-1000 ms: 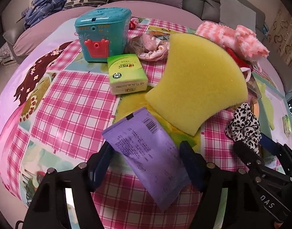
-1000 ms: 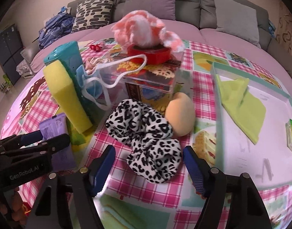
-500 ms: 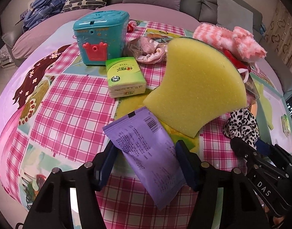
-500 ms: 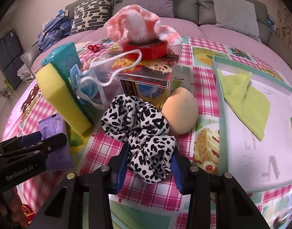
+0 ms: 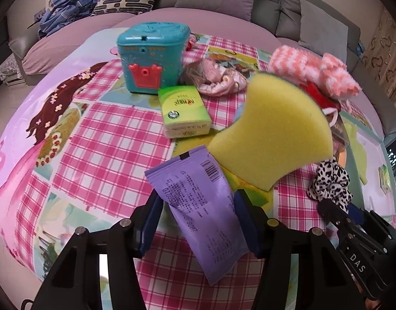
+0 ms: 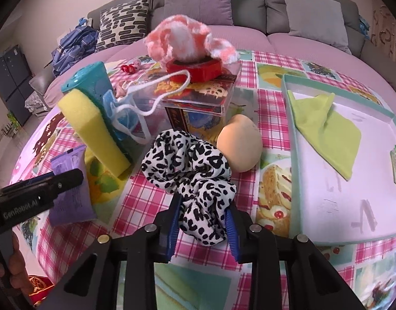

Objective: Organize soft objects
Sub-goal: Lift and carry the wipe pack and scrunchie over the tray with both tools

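1. Checked tablecloth (image 5: 107,139) on a round table, grey sofa (image 6: 249,2) behind.
2. Right gripper (image 6: 202,219): jaws just closing, pads pinching the leopard scrunchie (image 6: 190,170).
3. Ahead-right of it a beige puff (image 6: 239,147); further right a tray (image 6: 293,155).
4. Left gripper (image 5: 198,222): jaws just closing on the purple packet (image 5: 200,206), pads at its edges.
5. Yellow sponge (image 5: 278,131) just ahead-right, its lower edge over the packet's top corner.

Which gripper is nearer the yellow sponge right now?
Left. The left gripper straddles the purple packet lying against the yellow sponge; the right gripper is farther, jaws pinching the leopard scrunchie.
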`<control>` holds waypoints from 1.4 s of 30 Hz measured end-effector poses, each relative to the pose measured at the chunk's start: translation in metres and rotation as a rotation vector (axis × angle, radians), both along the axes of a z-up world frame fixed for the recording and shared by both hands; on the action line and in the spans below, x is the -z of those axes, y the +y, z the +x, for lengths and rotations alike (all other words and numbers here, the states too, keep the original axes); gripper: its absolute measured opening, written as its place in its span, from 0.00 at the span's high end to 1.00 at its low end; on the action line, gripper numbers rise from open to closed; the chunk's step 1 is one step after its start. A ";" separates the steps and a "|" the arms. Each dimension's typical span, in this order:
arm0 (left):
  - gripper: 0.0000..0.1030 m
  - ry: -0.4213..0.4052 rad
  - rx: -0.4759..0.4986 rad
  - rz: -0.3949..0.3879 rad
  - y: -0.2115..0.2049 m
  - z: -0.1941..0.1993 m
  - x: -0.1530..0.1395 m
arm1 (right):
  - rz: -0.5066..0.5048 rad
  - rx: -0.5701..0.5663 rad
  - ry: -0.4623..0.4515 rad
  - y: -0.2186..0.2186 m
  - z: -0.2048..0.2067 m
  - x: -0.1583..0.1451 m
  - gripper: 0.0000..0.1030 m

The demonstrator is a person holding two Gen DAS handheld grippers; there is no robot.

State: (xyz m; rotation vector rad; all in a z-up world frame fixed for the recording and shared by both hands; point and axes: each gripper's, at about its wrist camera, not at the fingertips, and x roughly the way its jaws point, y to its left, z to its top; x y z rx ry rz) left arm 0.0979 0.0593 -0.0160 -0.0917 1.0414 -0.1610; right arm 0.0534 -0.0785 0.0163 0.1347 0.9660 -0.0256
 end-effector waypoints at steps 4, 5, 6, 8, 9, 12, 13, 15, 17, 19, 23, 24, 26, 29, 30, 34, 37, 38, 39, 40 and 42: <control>0.46 -0.022 -0.015 -0.004 0.010 -0.003 -0.010 | 0.006 0.009 -0.034 -0.001 -0.011 -0.013 0.68; 0.46 -0.025 -0.021 -0.005 0.010 -0.003 -0.012 | 0.005 0.010 -0.042 -0.002 -0.013 -0.017 0.68; 0.47 -0.028 -0.030 -0.008 0.012 -0.004 -0.015 | 0.005 0.011 -0.049 -0.002 -0.015 -0.020 0.68; 0.47 -0.045 -0.039 -0.012 0.015 -0.007 -0.022 | 0.010 0.021 -0.063 -0.005 -0.018 -0.028 0.68; 0.47 -0.053 -0.044 -0.012 0.016 -0.008 -0.026 | 0.012 0.026 -0.068 -0.006 -0.018 -0.031 0.68; 0.47 -0.089 -0.058 -0.026 0.020 -0.011 -0.041 | 0.016 0.046 -0.087 -0.012 -0.021 -0.042 0.68; 0.47 -0.103 -0.059 -0.028 0.019 -0.009 -0.046 | 0.015 0.056 -0.093 -0.014 -0.021 -0.046 0.68; 0.47 -0.147 -0.057 -0.036 0.018 -0.010 -0.065 | 0.016 0.070 -0.100 -0.020 -0.020 -0.052 0.68; 0.47 -0.189 -0.046 -0.046 0.013 -0.009 -0.083 | 0.012 0.089 -0.103 -0.027 -0.018 -0.058 0.68; 0.47 -0.233 -0.022 -0.054 0.004 -0.010 -0.101 | 0.006 0.109 -0.114 -0.035 -0.017 -0.066 0.68; 0.47 -0.307 0.052 -0.077 -0.024 -0.009 -0.131 | -0.011 0.147 -0.143 -0.053 -0.015 -0.082 0.68; 0.47 -0.320 0.074 -0.085 -0.033 -0.008 -0.137 | -0.014 0.157 -0.152 -0.059 -0.015 -0.086 0.68; 0.47 -0.341 0.113 -0.097 -0.052 -0.004 -0.146 | -0.016 0.176 -0.164 -0.071 -0.012 -0.091 0.68; 0.47 -0.364 0.173 -0.110 -0.080 -0.002 -0.155 | -0.030 0.221 -0.172 -0.089 -0.009 -0.097 0.68; 0.47 -0.371 0.192 -0.110 -0.090 -0.001 -0.157 | -0.033 0.241 -0.171 -0.097 -0.008 -0.098 0.68; 0.47 -0.379 0.257 -0.108 -0.129 0.006 -0.156 | -0.025 0.317 -0.167 -0.129 -0.002 -0.095 0.68; 0.47 -0.348 0.299 -0.111 -0.157 0.014 -0.148 | -0.019 0.377 -0.161 -0.152 -0.004 -0.089 0.68; 0.47 -0.340 0.315 -0.111 -0.166 0.017 -0.145 | -0.021 0.404 -0.157 -0.160 -0.006 -0.085 0.68; 0.47 -0.336 0.330 -0.111 -0.174 0.018 -0.143 | -0.021 0.428 -0.149 -0.168 -0.008 -0.081 0.68; 0.47 -0.334 0.347 -0.108 -0.184 0.020 -0.141 | -0.020 0.447 -0.141 -0.175 -0.009 -0.077 0.68; 0.47 -0.329 0.385 -0.092 -0.205 0.020 -0.135 | -0.016 0.492 -0.118 -0.188 -0.015 -0.068 0.68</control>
